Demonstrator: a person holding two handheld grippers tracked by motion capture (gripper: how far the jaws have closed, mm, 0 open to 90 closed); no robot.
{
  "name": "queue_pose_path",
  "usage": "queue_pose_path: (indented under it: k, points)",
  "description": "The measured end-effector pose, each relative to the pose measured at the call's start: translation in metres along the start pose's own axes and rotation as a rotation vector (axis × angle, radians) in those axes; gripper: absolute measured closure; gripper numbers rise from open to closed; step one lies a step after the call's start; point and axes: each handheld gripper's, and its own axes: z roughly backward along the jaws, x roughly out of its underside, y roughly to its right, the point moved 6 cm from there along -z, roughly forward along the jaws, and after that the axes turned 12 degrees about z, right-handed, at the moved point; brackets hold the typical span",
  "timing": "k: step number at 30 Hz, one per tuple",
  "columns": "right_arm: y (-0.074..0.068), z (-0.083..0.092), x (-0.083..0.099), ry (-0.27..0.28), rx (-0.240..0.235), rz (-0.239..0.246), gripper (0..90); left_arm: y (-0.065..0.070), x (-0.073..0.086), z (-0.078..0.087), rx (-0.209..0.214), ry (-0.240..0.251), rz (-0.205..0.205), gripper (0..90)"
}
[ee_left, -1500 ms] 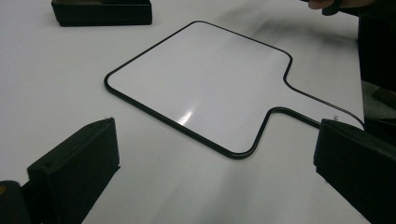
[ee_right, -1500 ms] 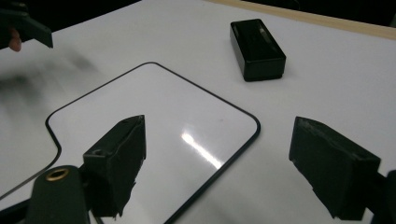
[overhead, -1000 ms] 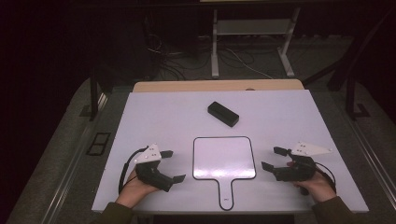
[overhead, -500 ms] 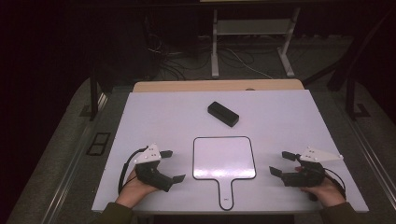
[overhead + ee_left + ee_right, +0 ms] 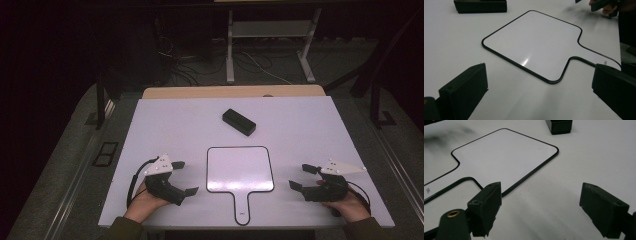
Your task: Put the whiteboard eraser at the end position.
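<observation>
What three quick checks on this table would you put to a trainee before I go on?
1. True or false: the left tool grips the whiteboard paddle.
2. Which lies farther from the person: A, the black box, or B, the paddle?
3. Fill in: the paddle's handle points ___ the person.

Key: 1 false, both the left tool and the right tool are open and hold nothing; 2 A; 3 toward.
</observation>
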Motion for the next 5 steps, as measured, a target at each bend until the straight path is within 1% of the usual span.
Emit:
queue_pose_path:
  k: [5]
  points:
    - [-0.0006, -0.0002, -0.0007, 0.003, -0.002, -0.001, 15.4, -0.0002, 0.0, -0.0005, 0.0, -0.002, -0.002, 0.0]
